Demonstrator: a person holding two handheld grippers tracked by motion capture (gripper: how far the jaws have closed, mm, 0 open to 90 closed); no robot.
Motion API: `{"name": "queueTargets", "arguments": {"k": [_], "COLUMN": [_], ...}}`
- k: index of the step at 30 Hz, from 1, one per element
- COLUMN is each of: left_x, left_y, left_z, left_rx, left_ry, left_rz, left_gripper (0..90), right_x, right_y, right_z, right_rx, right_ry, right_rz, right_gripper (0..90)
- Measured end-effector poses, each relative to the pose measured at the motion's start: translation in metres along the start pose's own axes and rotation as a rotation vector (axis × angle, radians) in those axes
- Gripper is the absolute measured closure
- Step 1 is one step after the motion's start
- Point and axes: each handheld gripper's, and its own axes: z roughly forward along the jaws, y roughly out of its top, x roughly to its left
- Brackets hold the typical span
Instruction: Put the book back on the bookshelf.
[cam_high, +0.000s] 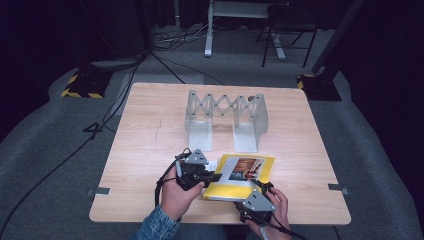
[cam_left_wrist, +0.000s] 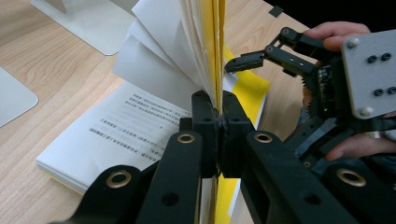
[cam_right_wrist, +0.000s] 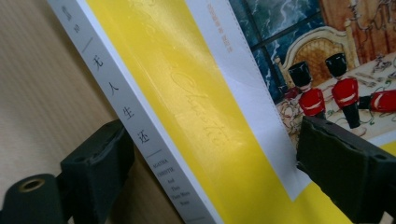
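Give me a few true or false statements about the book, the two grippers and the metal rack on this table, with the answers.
1. The left gripper is shut on the yellow cover and some pages of the book. True.
2. The right gripper is clamped shut on the book's spine. False: its jaws stand open on either side of the book.
3. The grey metal rack stands beyond the book, farther from the person. True.
4. The book lies closed. False: in the left gripper view its pages fan open.
5. The book's cover is blue. False: yellow.
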Motion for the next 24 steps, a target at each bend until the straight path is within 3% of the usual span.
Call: {"name": "queueTargets", "arguments": {"k": [6,14,15,18,21,24], "left_x": [0.001,0.005,0.005,0.004,0.005,0.009], "left_y": [-0.001,-0.005,-0.005,-0.006,-0.007,-0.009], "left_z": [0.003,0.004,0.004,0.006,0.008,0.008], "left_rx": [-0.001,-0.011,-0.012,-0.004,-0.002,-0.001], "left_ry": [-0.016,-0.053,-0.052,0.007,0.049,0.089], "left_rz": [-0.017,-0.055,-0.057,-0.041,-0.027,-0.023], "left_gripper": [87.4,87.6,87.5,87.3,86.9,81.6], "right_x": [-0.002,0.007,0.007,0.004,0.003,0.004], "right_y": [0.001,0.005,0.005,0.006,0.007,0.009], "right_z": [0.007,0.017,0.018,0.022,0.024,0.023], "right_rx": [-0.008,-0.035,-0.035,-0.035,-0.032,-0.015], "right_ry": [-0.050,-0.149,-0.155,-0.139,-0.117,-0.113], "right_rz": [0.005,-0.108,-0.114,-0.115,-0.129,-0.177], "right_gripper": [10.8,10.0,9.7,10.9,23.3,42.8]}}
